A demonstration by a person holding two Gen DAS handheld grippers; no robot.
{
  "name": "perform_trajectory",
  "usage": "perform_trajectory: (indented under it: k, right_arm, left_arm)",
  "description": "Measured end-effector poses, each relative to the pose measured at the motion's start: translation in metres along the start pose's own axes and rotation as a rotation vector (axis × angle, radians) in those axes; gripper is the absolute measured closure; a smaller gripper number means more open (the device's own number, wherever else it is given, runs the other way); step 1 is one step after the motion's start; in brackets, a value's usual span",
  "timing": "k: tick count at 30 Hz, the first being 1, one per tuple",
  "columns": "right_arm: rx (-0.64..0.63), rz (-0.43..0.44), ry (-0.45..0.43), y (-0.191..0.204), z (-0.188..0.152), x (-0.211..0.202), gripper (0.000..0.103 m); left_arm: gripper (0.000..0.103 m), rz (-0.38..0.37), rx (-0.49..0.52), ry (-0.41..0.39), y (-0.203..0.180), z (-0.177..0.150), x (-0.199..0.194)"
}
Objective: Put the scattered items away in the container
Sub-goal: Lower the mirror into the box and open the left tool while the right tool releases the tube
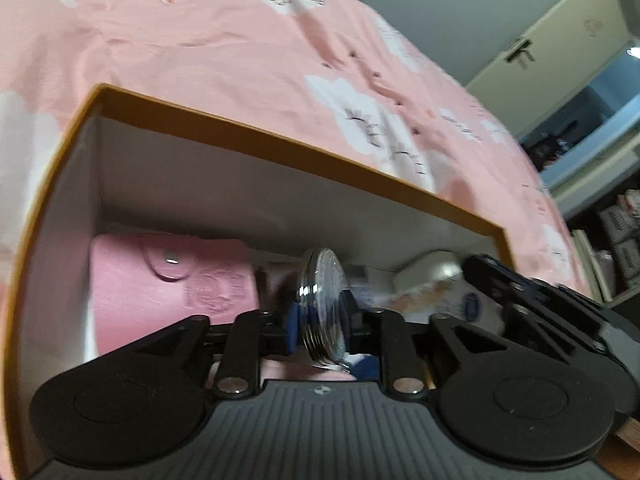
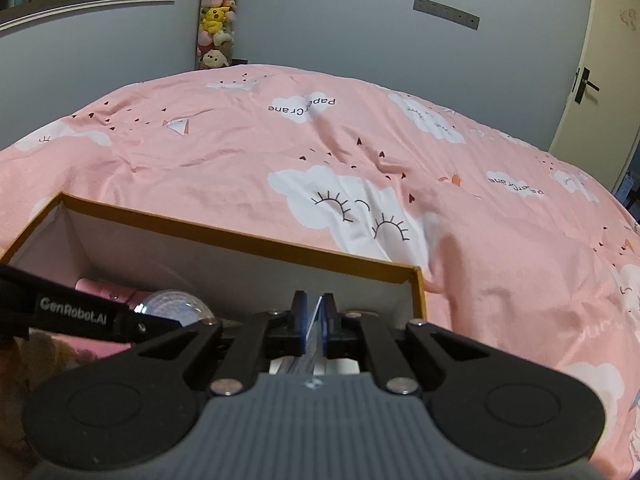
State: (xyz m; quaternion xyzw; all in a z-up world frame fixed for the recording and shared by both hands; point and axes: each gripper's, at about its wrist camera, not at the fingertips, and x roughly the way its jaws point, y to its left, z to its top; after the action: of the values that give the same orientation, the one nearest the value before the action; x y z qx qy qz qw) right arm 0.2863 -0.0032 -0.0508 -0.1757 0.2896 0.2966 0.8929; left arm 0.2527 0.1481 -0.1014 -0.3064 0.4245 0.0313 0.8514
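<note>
An open cardboard box point(image 1: 256, 132) with an orange rim and white walls lies on the pink bed; it also shows in the right wrist view point(image 2: 224, 236). My left gripper point(image 1: 320, 316) is shut on a round clear disc with a metal rim point(image 1: 322, 300), held on edge inside the box. A pink wallet point(image 1: 172, 280) and a white packet point(image 1: 440, 292) lie in the box. My right gripper point(image 2: 315, 320) is shut on a thin blue-and-white card point(image 2: 314, 324) at the box's right end. The other gripper point(image 1: 540, 304) sits at the box's right.
The pink cloud-print bedsheet point(image 2: 360, 152) spreads beyond the box. A grey wall and a hanging column of plush toys point(image 2: 216, 16) stand behind the bed. A cream door point(image 2: 600, 80) is at the right. Shelves point(image 1: 612, 240) stand beside the bed.
</note>
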Motion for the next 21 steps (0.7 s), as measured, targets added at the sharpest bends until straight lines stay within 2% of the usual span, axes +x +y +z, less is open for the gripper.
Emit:
perform_trajectory:
  k: [8, 11, 16, 18, 21]
  right_arm:
    - [-0.001, 0.014, 0.002, -0.004, -0.003, -0.007, 0.094]
    - [0.004, 0.015, 0.000, -0.004, -0.003, -0.008, 0.094]
    - [0.009, 0.024, -0.009, -0.004, -0.001, -0.013, 0.093]
    - [0.010, 0.022, -0.018, -0.004, 0.000, -0.016, 0.090]
    - [0.017, 0.016, -0.033, -0.005, 0.002, -0.023, 0.077]
  left_arm:
    - [0.069, 0.047, 0.006, 0.026, -0.002, 0.000, 0.005]
    - [0.069, 0.085, 0.025, 0.016, -0.005, 0.000, 0.004]
    - [0.069, 0.104, 0.083, -0.007, -0.013, -0.001, -0.005]
    - [0.069, 0.110, 0.099, -0.020, -0.017, -0.001, -0.011]
    - [0.068, 0.116, 0.120, -0.047, -0.024, 0.003, -0.025]
